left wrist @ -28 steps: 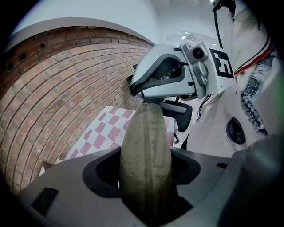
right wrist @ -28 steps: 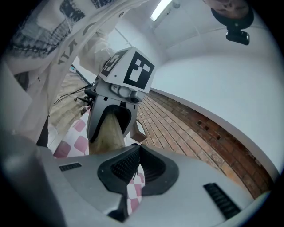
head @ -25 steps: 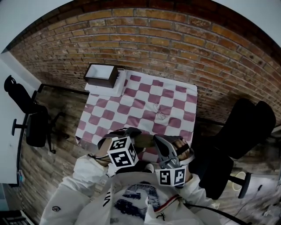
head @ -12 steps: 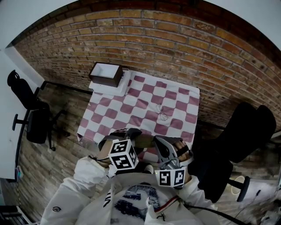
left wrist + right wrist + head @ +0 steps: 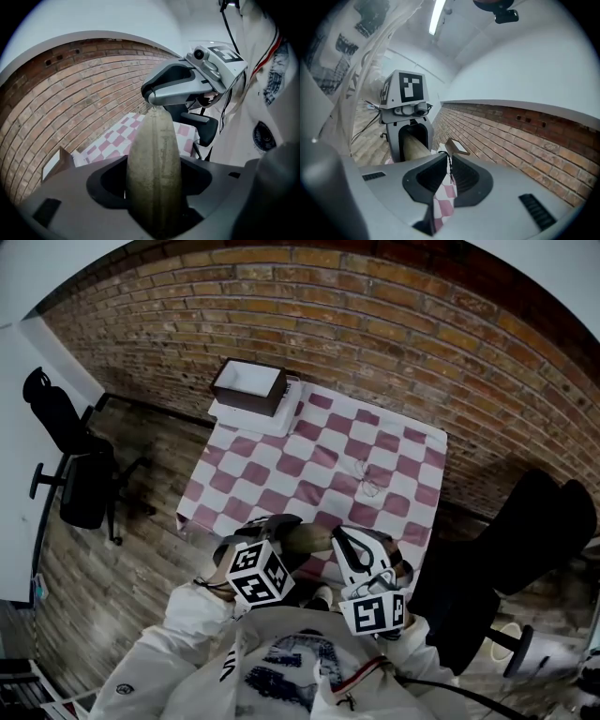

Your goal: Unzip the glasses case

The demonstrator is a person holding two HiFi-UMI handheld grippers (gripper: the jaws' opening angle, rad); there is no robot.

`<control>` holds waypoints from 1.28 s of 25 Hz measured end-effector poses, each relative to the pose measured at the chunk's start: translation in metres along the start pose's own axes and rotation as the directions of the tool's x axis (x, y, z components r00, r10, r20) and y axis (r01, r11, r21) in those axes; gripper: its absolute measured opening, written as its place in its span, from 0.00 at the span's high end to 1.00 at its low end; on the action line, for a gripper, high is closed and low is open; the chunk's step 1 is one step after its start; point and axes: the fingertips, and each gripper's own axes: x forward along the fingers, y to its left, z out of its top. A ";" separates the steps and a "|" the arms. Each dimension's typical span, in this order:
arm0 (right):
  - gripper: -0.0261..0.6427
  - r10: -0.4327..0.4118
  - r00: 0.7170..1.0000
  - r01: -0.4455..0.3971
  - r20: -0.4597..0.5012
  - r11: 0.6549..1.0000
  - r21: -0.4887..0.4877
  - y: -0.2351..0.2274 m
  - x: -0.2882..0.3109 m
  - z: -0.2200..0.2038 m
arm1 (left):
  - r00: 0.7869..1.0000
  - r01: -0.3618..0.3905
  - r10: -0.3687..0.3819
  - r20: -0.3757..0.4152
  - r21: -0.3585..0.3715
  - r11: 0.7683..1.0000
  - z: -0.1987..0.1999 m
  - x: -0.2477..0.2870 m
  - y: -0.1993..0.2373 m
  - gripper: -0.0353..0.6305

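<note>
An olive-grey glasses case [image 5: 154, 159] stands lengthwise between the jaws of my left gripper [image 5: 154, 192], which is shut on it. Its far tip reaches my right gripper [image 5: 153, 104]. In the right gripper view my right gripper [image 5: 450, 172] is shut on the thin black zipper cord [image 5: 449, 165], and the case [image 5: 414, 146] shows inside the left gripper [image 5: 411, 133] beyond. In the head view both grippers are close to my chest, with the case [image 5: 305, 538] between the left gripper [image 5: 270, 527] and the right gripper [image 5: 343, 538], above the near table edge.
A red-and-white checked tablecloth [image 5: 281, 465] covers the table, with a pair of glasses [image 5: 367, 478] lying on it. An open brown box [image 5: 248, 385] stands at the far left corner. A brick wall rises behind. Office chairs stand at the left [image 5: 75, 474] and right [image 5: 525, 540].
The right gripper has rolled, so its marker cube sits tilted. Both hands have shifted a little to the right. Both grips look unchanged.
</note>
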 end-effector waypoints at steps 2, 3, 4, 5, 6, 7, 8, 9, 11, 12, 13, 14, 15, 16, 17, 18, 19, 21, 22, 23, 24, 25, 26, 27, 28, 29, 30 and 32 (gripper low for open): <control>0.93 0.001 1.000 -0.001 -0.007 1.000 0.003 0.004 0.009 0.005 | 1.000 -0.009 0.010 0.022 -0.030 1.000 -0.009 -0.005 0.006 0.52; 0.93 0.002 1.000 -0.002 -0.010 1.000 0.017 0.006 0.013 0.008 | 0.999 -0.009 0.011 0.037 -0.048 0.999 -0.012 -0.009 0.009 0.52; 0.93 0.001 1.000 -0.001 -0.012 0.999 0.035 0.007 0.017 0.011 | 0.998 -0.007 0.011 0.055 -0.069 0.998 -0.016 -0.013 0.013 0.52; 0.93 0.000 1.000 0.000 -0.013 0.999 0.052 0.007 0.021 0.015 | 0.997 -0.004 0.010 0.076 -0.089 0.996 -0.018 -0.017 0.018 0.52; 0.93 -0.002 1.000 0.003 -0.016 0.998 0.065 0.007 0.026 0.018 | 0.995 0.001 0.010 0.097 -0.107 0.994 -0.020 -0.021 0.023 0.52; 0.93 -0.006 1.000 0.007 -0.023 0.997 0.076 0.006 0.030 0.021 | 0.993 0.005 0.009 0.118 -0.118 0.993 -0.022 -0.024 0.027 0.52; 0.93 -0.011 0.999 0.013 -0.031 0.996 0.085 0.005 0.034 0.024 | 0.990 0.009 0.008 0.140 -0.123 0.992 -0.023 -0.027 0.031 0.52; 0.93 -0.016 0.999 0.019 -0.038 0.995 0.093 0.003 0.037 0.027 | 0.987 0.013 0.008 0.164 -0.125 0.992 -0.023 -0.030 0.036 0.52; 0.93 -0.028 0.999 0.033 -0.042 0.992 0.118 0.001 0.046 0.032 | 0.979 0.024 0.003 0.202 -0.129 0.991 -0.025 -0.035 0.044 0.52; 0.93 -0.035 0.999 0.040 -0.042 0.991 0.129 0.000 0.050 0.035 | 0.977 0.030 -0.001 0.214 -0.130 0.991 -0.026 -0.038 0.048 0.52; 0.92 -0.037 0.998 0.043 -0.048 0.990 0.133 0.001 0.054 0.038 | 0.975 0.033 -0.004 0.223 -0.129 0.991 -0.028 -0.041 0.052 0.52; 0.92 -0.037 0.998 0.045 -0.058 0.990 0.132 0.001 0.059 0.041 | 0.973 0.035 -0.005 0.231 -0.128 0.991 -0.030 -0.044 0.056 0.52; 0.91 -0.039 0.997 0.048 -0.067 0.990 0.135 0.003 0.063 0.044 | 0.971 0.036 -0.004 0.240 -0.129 0.991 -0.033 -0.047 0.060 0.52; 0.90 -0.044 0.997 0.054 -0.070 0.988 0.144 0.003 0.067 0.047 | 0.968 0.039 -0.005 0.250 -0.132 0.991 -0.036 -0.051 0.064 0.52; 0.89 -0.053 0.996 0.063 -0.070 0.986 0.157 0.004 0.071 0.051 | 0.965 0.042 -0.005 0.261 -0.135 0.990 -0.039 -0.054 0.068 0.52; 0.88 -0.063 0.996 0.074 -0.067 0.982 0.172 0.005 0.075 0.054 | 0.962 0.046 -0.007 0.272 -0.136 0.990 -0.041 -0.057 0.072 0.52; 0.87 -0.074 0.995 0.085 -0.065 0.979 0.187 0.005 0.079 0.058 | 0.959 0.049 -0.010 0.283 -0.133 0.990 -0.044 -0.060 0.076 0.52; 0.87 -0.098 0.993 0.110 -0.065 0.971 0.211 0.007 0.085 0.064 | 0.954 0.051 -0.013 0.298 -0.120 0.991 -0.048 -0.065 0.083 0.52; 0.86 -0.111 0.992 0.123 -0.068 0.967 0.221 0.007 0.088 0.066 | 0.952 0.051 -0.013 0.305 -0.117 0.992 -0.051 -0.067 0.087 0.52; 0.85 -0.123 0.990 0.136 -0.071 0.963 0.231 0.008 0.091 0.068 | 0.949 0.052 -0.011 0.314 -0.122 0.991 -0.053 -0.070 0.092 0.52; 0.85 -0.134 0.988 0.148 -0.073 0.959 0.243 0.008 0.094 0.069 | 0.946 0.054 -0.007 0.324 -0.136 0.989 -0.056 -0.072 0.098 0.52; 0.85 -0.147 0.986 0.161 -0.072 0.953 0.258 0.008 0.096 0.071 | 0.942 0.058 -0.003 0.336 -0.156 0.986 -0.058 -0.075 0.104 0.52; 0.85 -0.162 0.984 0.175 -0.068 0.944 0.279 0.009 0.098 0.073 | 0.936 0.064 0.002 0.352 -0.174 0.983 -0.061 -0.079 0.110 0.52; 0.85 -0.178 0.982 0.189 -0.065 0.934 0.302 0.009 0.100 0.074 | 0.929 0.069 0.005 0.369 -0.187 0.980 -0.063 -0.083 0.115 0.52; 0.85 -0.193 0.979 0.203 -0.063 0.923 0.328 0.009 0.101 0.076 | 0.923 0.071 0.010 0.386 -0.195 0.978 -0.065 -0.088 0.120 0.52; 0.85 -0.208 0.976 0.216 -0.061 0.909 0.357 0.010 0.102 0.077 | 0.916 0.071 0.015 0.400 -0.200 0.977 -0.067 -0.092 0.125 0.52; 0.85 -0.223 0.973 0.227 -0.057 0.892 0.391 0.010 0.103 0.079 | 0.911 0.068 0.022 0.411 -0.203 0.977 -0.070 -0.096 0.129 0.52; 0.85 -0.245 0.968 0.243 -0.055 0.856 0.456 0.011 0.104 0.082 | 0.902 0.062 0.037 0.430 -0.215 0.975 -0.075 -0.103 0.134 0.52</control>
